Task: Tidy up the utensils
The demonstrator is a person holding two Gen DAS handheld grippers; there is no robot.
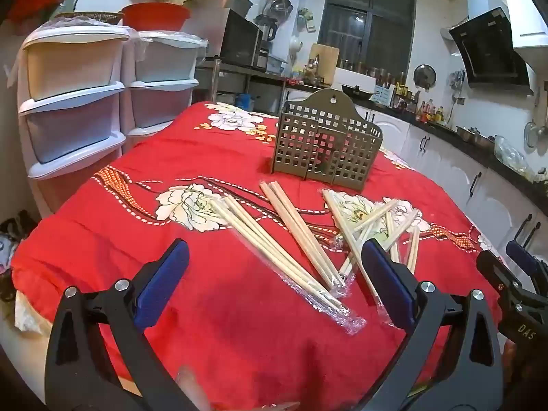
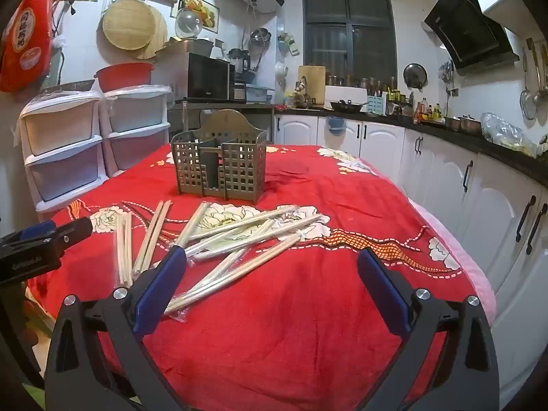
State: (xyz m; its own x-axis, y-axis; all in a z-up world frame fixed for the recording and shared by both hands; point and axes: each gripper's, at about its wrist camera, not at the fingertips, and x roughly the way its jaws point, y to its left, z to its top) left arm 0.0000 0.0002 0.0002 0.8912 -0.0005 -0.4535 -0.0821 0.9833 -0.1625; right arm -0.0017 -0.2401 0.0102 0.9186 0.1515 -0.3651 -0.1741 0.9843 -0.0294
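1. On the table, in the left wrist view, a red cloth [image 1: 219, 325] with white flowers covers the top.
2. The left gripper [image 1: 274, 257] hangs over the near part of the cloth. Its two blue fingers [image 1: 164, 281] are spread wide, and nothing is between them.
3. Many chopsticks lie on the cloth in clear wraps. One wrapped bunch [image 1: 274, 253] lies slanted in the middle, between the fingers. A tan bunch [image 1: 298, 229] lies just beside it. A loose pile [image 1: 376, 226] of crossed sticks lies to the right, partly behind the right blue finger.
4. The holder [image 1: 325, 147], a brown box with square holes, stands upright behind the chopsticks, apart from them.
5. The right gripper [image 1: 513, 274] peeks in at the right edge, over the edge of the table.
6. White drawers [image 1: 75, 102] stand left of the table.
7. In the right wrist view, the right gripper [image 2: 270, 260] has its fingers [image 2: 383, 291] spread wide too. It holds nothing.
8. The pile [image 2: 246, 239] lies ahead and to the left, and some sticks reach behind the left finger.
9. The holder [image 2: 219, 164] stands upright farther back. You can see walls inside that split it into parts.
10. The left gripper [image 2: 51, 236] shows at the left edge, near two more bunches.
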